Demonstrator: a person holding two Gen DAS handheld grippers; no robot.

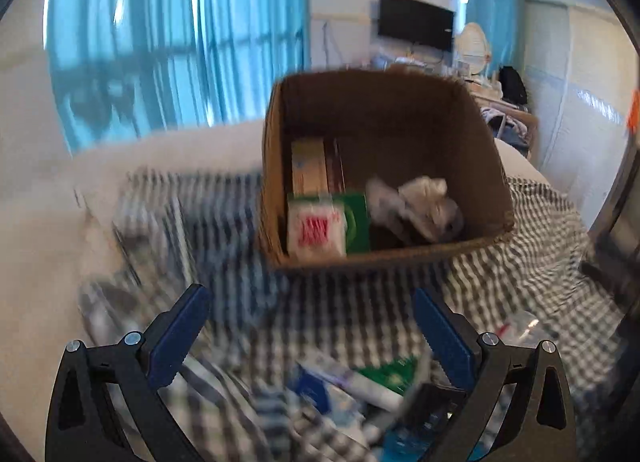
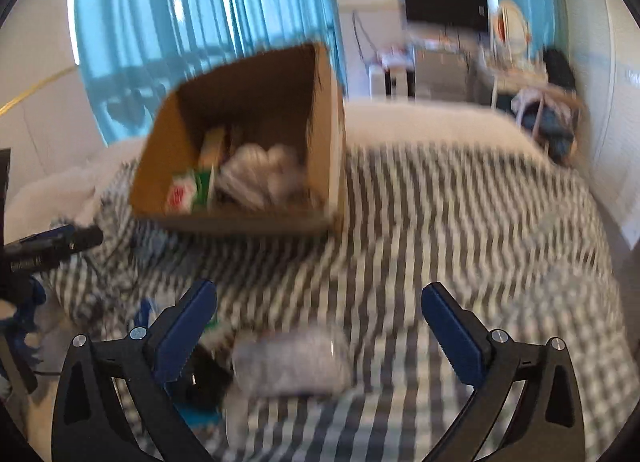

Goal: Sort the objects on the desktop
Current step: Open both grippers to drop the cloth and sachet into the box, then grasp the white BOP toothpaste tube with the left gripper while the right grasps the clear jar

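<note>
A brown cardboard box [image 1: 476, 150] stands on a black-and-white checked cloth [image 1: 520, 262]. It holds a green-and-white packet with red print [image 1: 320, 224], crumpled white plastic [image 1: 420, 200] and a tan box [image 1: 308, 166]. My left gripper [image 1: 312, 302] is open and empty, in front of the box. Below it lie blurred items: a white-and-blue tube [image 1: 344, 382], a green packet [image 1: 392, 372] and a clear plastic piece [image 1: 524, 328]. In the right wrist view the box [image 2: 328, 134] sits upper left. My right gripper [image 2: 320, 298] is open and empty above a clear bag [image 2: 292, 362] and a black object [image 2: 208, 382].
Both views are motion-blurred. White bedding [image 1: 48, 222] lies left of the cloth. Blue curtains [image 1: 160, 42], a wall TV [image 1: 416, 20] and a cluttered desk [image 2: 520, 78] are behind. The other gripper's black body [image 2: 44, 250] shows at the right wrist view's left edge.
</note>
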